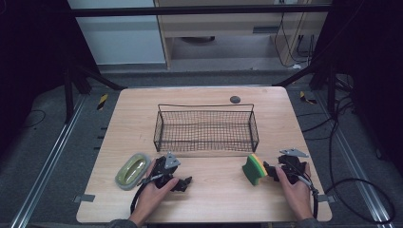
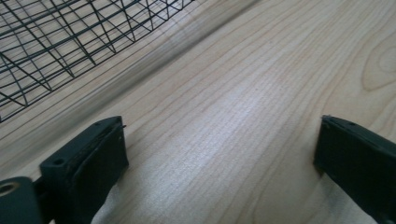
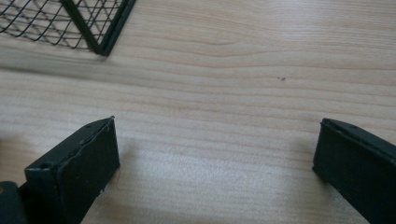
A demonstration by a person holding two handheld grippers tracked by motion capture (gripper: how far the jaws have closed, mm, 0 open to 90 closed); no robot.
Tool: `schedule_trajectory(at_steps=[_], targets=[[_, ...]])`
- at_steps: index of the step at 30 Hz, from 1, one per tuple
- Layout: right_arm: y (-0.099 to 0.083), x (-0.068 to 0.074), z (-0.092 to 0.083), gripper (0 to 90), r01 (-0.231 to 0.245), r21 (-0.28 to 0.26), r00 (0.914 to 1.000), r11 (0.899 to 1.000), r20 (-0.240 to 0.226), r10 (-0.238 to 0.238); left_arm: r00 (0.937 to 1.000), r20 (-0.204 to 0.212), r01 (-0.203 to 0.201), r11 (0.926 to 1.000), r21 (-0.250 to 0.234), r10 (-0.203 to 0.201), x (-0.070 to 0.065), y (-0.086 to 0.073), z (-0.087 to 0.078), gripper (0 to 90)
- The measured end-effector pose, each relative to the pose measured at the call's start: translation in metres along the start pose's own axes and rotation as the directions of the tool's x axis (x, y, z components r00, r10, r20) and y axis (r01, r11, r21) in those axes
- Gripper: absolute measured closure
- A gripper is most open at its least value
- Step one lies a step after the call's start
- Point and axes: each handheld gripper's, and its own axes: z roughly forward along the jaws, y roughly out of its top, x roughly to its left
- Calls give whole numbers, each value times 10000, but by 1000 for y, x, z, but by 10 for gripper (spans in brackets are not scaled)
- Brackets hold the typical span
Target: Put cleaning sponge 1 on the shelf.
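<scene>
Both tools, left tool (image 1: 183, 183) and right tool (image 1: 272, 172), stand apart and empty. The sponge (image 1: 254, 169) beside the right one looks light and squashy, probably best pinched across its flat faces.

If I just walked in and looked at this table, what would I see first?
Probably the black wire basket standing in the middle of the wooden table. Next, the bright green and yellow sponge on the near right, just in front of the right gripper, whose jaws are open. On the near left a pale green oval dish lies beside the hand with the left gripper, also open and holding nothing.
</scene>
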Motion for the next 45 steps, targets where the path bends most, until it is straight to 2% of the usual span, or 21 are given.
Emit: schedule_trajectory(at_steps=[4, 9, 12, 13, 14, 16, 17, 20, 23, 26, 30, 31, 35, 38, 39, 40, 41, 42, 43, 44, 45], targets=[[-1, 0, -1, 4, 29, 9, 10000, 10000, -84, -29, 9978, -105, -649, 9978, 105, 650, -5, 3, -7, 34], [0, -2, 0, 5, 184, -7, 9997, 9998, -188, -184, 9971, -153, -743, 9972, -130, 741, -8, 5, -21, 42], [-1, -2, -1, 5, 198, 1, 9996, 9998, -225, -198, 9986, -143, -523, 9982, -287, 519, -4, 8, -40, 45], [-1, -2, -1, 5, 210, -4, 9995, 9998, -223, -210, 9986, -143, -523, 9982, -287, 519, -4, 8, -40, 44], [-2, -2, -1, 5, 248, -17, 9994, 9997, -236, -249, 9972, -338, -672, 9975, -206, 665, 1, 13, -50, 45], [-2, -3, -2, 5, 313, 8, 9991, 9995, -291, -313, 9969, -421, -680, 9975, -173, 672, 3, 15, -55, 45], [-3, -3, -3, 5, 321, -14, 9989, 9995, -349, -321, 9948, -671, -782, 9968, -156, 770, 10, 22, -70, 44], [-4, -3, -5, 5, 422, -15, 9981, 9991, -450, -422, 9902, -944, -1033, 9946, 57, 1034, 22, 28, -89, 40], [-5, -3, -5, 5, 431, -10, 9980, 9991, -466, -431, 9907, -950, -951, 9951, 254, 971, 31, 29, -101, 39], [-6, -3, -6, 5, 404, -8, 9980, 9992, -491, -404, 9852, -1381, -921, 9928, 762, 1019, 47, 28, -120, 41], [-7, -3, -7, 5, 484, 9, 9977, 9988, -474, -483, 9862, -1433, -672, 9919, 1074, 824, 59, 26, -130, 61], [-7, -3, -8, 5, 451, 8, 9978, 9990, -485, -450, 9862, -1470, -546, 9876, 1473, 765, 68, 24, -135, 69], [-7, -3, -8, 5, 454, 25, 9978, 9990, -493, -452, 9901, -1333, -183, 9807, 1945, 449, 81, 23, -140, 141], [-7, -3, -8, 5, 462, 27, 9977, 9989, -498, -460, 9930, -1169, 141, 9675, 2524, 160, 94, 21, -143, 220], [-7, -3, -8, 5, 462, 27, 9977, 9989, -498, -460, 9930, -1169, 141, 9675, 2524, 160, 94, 21, -143, 247], [-7, -3, -8, 5, 463, 27, 9977, 9989, -502, -461, 9928, -1187, 181, 9562, 2921, 174, 98, 19, -141, 261], [-7, -3, -8, 5, 472, 28, 9977, 9989, -494, -470, 9928, -1187, 181, 9562, 2921, 174, 98, 19, -141, 272], [-7, -3, -8, 5, 471, 44, 9976, 9989, -503, -468, 9946, -1034, 311, 9468, 3204, 23, 101, 17, -140, 293], [-7, -3, -8, 5, 480, 54, 9975, 9988, -514, -476, 9949, -1003, 391, 9422, 3328, -59, 102, 15, -139, 303], [-7, -4, -8, 5, 511, 55, 9973, 9987, -532, -508, 9949, -1003, 391, 9422, 3328, -59, 102, 15, -139, 316], [-7, -4, -8, 5, 511, 55, 9973, 9987, -532, -508, 9947, -1024, 425, 9364, 3484, -70, 103, 14, -138, 316]])
